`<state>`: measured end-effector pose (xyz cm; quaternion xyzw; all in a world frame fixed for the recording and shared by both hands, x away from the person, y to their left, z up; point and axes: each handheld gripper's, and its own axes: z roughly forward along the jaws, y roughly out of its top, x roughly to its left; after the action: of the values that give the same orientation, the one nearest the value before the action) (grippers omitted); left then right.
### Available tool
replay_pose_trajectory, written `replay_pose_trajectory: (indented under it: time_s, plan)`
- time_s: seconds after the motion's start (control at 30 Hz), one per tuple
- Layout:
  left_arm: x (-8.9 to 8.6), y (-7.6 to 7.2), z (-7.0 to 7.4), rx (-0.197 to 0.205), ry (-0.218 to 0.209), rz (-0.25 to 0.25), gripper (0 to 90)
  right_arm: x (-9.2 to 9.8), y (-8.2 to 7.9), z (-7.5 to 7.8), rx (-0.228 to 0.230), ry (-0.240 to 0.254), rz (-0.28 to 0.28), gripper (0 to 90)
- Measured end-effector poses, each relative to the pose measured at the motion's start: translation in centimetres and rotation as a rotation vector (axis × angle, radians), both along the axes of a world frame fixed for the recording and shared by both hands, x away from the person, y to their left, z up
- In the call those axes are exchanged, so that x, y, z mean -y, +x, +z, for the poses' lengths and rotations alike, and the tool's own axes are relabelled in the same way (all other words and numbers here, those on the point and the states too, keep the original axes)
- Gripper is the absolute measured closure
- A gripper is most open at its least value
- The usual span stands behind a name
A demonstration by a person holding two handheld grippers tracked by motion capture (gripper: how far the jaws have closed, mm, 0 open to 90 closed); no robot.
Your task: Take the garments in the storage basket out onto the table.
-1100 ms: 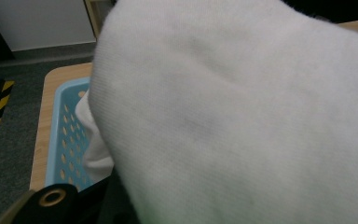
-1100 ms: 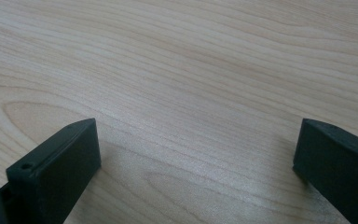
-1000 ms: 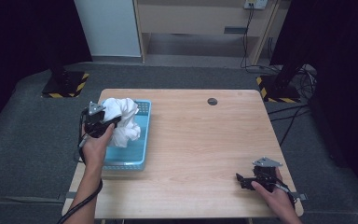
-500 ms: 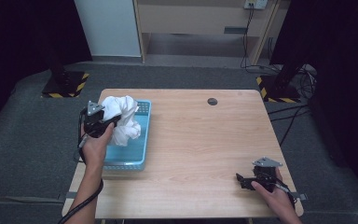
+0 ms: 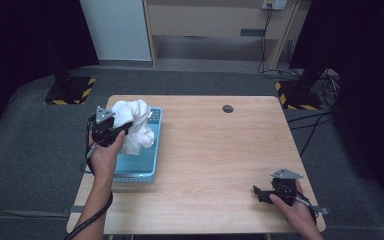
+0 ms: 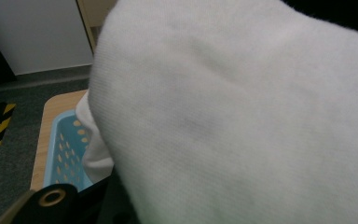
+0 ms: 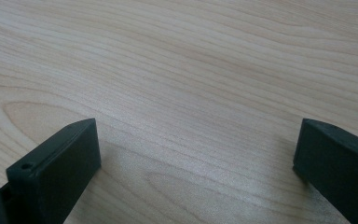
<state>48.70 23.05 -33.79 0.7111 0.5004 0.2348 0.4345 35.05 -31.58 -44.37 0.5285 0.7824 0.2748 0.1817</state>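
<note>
Lab or recording studio, staged around one table.

Wood table stands alone on grey carpet. Black curtains hang dark on both sides. Two stand bases with yellow-black hazard tape flank the table's far corners. Cables trail over the floor at the right; more run up to a wall socket. A bare wood shelf unit and a white panel line the back wall.

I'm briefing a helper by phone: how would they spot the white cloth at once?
Find the wooden table, then the light blue perforated basket at its left edge. The white cloth is bunched above it, beside the left tongs; it is the only soft, white thing there.
</note>
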Motion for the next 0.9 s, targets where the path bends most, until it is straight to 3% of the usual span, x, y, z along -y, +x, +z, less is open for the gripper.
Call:
replay_pose_trajectory:
  time_s: [0.9]
  plan:
    - [1.9, -0.3, 1.3, 0.043, -0.023, -0.029, 61.7, 0.0, 0.0, 0.0, 0.000, 0.000, 0.000, 0.3]
